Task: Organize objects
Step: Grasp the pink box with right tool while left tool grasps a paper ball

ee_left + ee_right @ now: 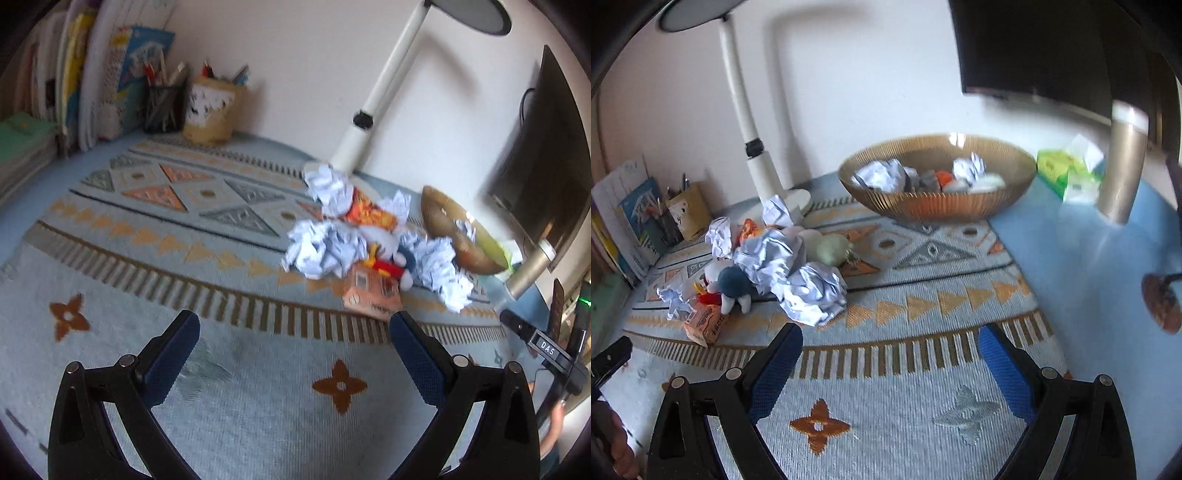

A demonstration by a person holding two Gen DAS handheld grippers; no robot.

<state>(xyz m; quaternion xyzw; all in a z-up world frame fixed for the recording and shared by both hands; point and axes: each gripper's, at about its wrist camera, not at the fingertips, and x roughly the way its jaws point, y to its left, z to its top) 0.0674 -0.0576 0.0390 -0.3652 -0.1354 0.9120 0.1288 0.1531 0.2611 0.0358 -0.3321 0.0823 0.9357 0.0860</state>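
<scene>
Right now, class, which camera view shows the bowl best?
The right wrist view: the bowl faces it whole, with crumpled paper inside. The left wrist view shows the bowl side-on at the right, blurred and partly behind paper.

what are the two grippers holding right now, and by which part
Nothing is held. The left gripper and right gripper both stand open over the patterned mat, with only mat between their fingers, short of the pile of crumpled paper.
</scene>
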